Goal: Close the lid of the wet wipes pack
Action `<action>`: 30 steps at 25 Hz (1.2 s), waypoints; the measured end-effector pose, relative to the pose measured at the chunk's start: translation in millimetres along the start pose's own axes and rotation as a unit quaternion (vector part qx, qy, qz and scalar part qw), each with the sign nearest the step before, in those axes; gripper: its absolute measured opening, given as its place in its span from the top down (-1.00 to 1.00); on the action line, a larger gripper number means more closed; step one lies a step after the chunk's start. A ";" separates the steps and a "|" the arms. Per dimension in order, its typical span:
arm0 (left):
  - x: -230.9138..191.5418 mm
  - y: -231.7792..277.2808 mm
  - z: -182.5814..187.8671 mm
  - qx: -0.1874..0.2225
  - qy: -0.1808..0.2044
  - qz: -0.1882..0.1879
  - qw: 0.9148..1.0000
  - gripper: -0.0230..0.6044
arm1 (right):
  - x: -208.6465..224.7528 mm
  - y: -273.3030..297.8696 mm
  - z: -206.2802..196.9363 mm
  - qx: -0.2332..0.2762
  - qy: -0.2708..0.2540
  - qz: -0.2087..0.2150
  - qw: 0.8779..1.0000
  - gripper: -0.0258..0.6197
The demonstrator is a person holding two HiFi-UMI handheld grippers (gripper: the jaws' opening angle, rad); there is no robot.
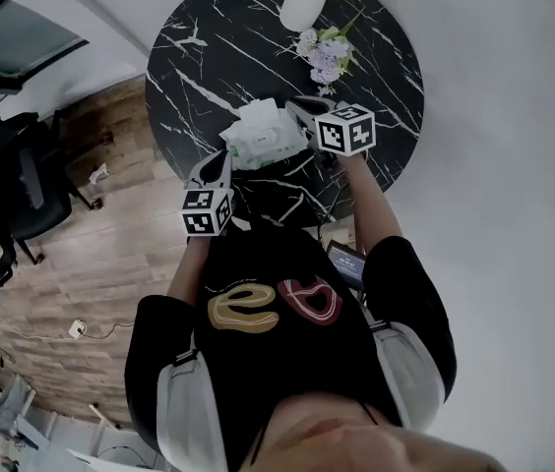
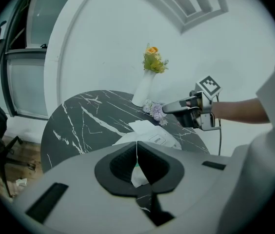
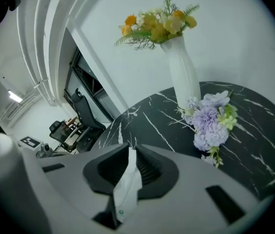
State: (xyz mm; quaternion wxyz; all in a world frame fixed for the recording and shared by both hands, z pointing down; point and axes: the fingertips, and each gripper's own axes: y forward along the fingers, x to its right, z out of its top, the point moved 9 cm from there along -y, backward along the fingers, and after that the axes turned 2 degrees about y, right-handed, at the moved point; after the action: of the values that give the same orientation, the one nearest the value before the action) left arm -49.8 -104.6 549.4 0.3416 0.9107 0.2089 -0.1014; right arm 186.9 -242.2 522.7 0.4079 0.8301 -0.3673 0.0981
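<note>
The white wet wipes pack point(image 1: 263, 138) lies near the front of the round black marble table point(image 1: 199, 77). In the left gripper view its top point(image 2: 153, 138) carries an "OPEN" label, and a white flap rises on the far side. My left gripper point(image 1: 224, 157) is at the pack's near left end, shut on its white edge point(image 2: 136, 174). Holding the far right end, my right gripper point(image 1: 294, 111) is shut on a strip of the pack's white wrapper point(image 3: 127, 182). From the left gripper view the right gripper point(image 2: 170, 108) shows beyond the pack.
A white vase point(image 1: 302, 6) with yellow flowers stands at the table's far edge. A bunch of purple flowers point(image 1: 324, 57) lies between it and the pack. Black office chairs point(image 1: 22, 185) stand on the wooden floor to the left.
</note>
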 end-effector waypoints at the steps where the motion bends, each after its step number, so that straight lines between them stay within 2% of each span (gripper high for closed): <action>1: 1.1 1.4 -1.4 -0.002 -0.005 0.004 1.000 0.87 | 4.2 5.4 1.9 -0.013 0.000 0.006 1.000 0.76; 8: 5.5 13.9 -10.7 -0.022 -0.016 0.014 1.000 0.87 | 26.7 42.6 16.0 -0.075 -0.004 0.036 0.997 0.75; 14: 1.9 11.9 -15.8 -0.039 -0.025 0.031 0.998 0.87 | 35.6 68.4 12.2 -0.126 -0.005 0.082 0.989 0.74; 17: -1.2 10.4 -17.7 -0.043 -0.032 0.036 0.998 0.87 | 40.1 75.6 10.7 -0.137 -0.002 0.095 0.986 0.74; 20: -3.3 11.2 -18.6 -0.047 -0.035 0.039 0.998 0.87 | 42.5 81.7 9.0 -0.144 0.013 0.112 0.983 0.65; 25: -2.1 17.6 -18.1 -0.056 -0.034 0.027 0.998 0.87 | 48.2 88.9 5.9 -0.152 0.031 0.123 0.980 0.65; 30: 1.2 30.1 -23.1 -0.087 -0.025 0.003 0.996 0.87 | 50.6 88.5 6.2 -0.161 0.057 0.164 0.971 0.66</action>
State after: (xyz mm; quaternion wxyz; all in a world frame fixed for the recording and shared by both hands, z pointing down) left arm -34.2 -109.3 583.6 0.4251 0.8752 0.2058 -0.1048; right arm 161.0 -308.9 595.6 0.5351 0.6745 -0.4858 0.1506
